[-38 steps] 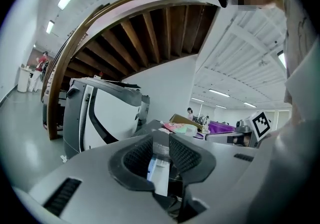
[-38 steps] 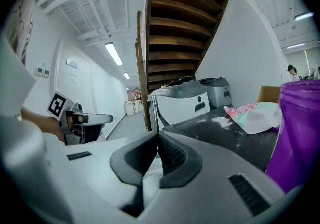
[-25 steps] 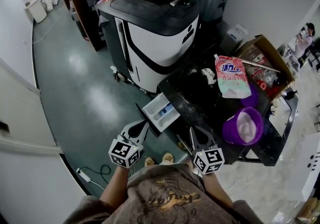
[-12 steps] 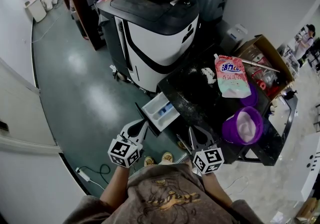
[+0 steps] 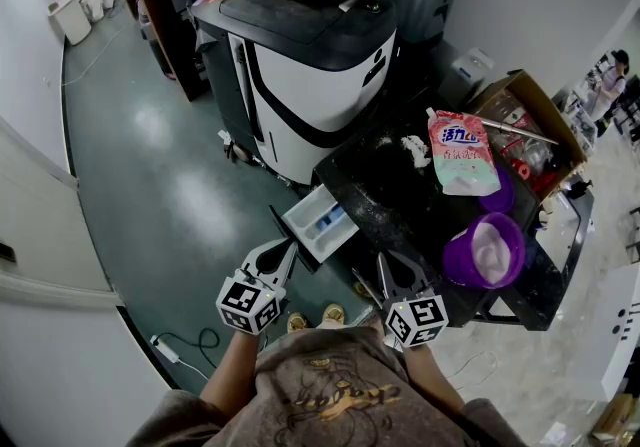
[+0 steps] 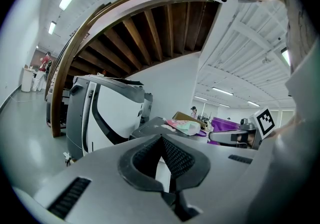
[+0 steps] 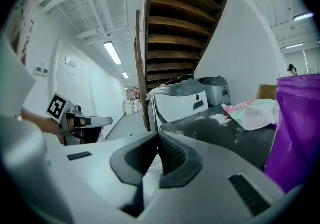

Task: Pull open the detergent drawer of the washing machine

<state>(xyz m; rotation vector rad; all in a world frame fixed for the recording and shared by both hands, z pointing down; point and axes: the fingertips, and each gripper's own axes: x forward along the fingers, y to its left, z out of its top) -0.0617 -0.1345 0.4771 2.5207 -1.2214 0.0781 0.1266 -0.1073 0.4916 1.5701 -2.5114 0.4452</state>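
The washing machine (image 5: 400, 197) has a dusty black top, and its white detergent drawer (image 5: 322, 224), with a blue compartment, stands pulled out of the front toward me. My left gripper (image 5: 288, 249) hovers just below the drawer's near corner, jaws shut and empty; whether it touches the drawer I cannot tell. My right gripper (image 5: 384, 261) is at the machine's front edge, right of the drawer, also shut with nothing held. The left gripper view shows its own closed tips (image 6: 161, 138), and the right gripper view shows the right gripper's closed tips (image 7: 158, 134).
A pink detergent pouch (image 5: 458, 152) and a purple basin (image 5: 485, 250) sit on the machine's top. A cardboard box (image 5: 530, 120) stands behind them. A large white-and-black machine (image 5: 310, 55) is further back. Green floor (image 5: 170, 185) lies to the left, with a cable (image 5: 190, 345) near my feet.
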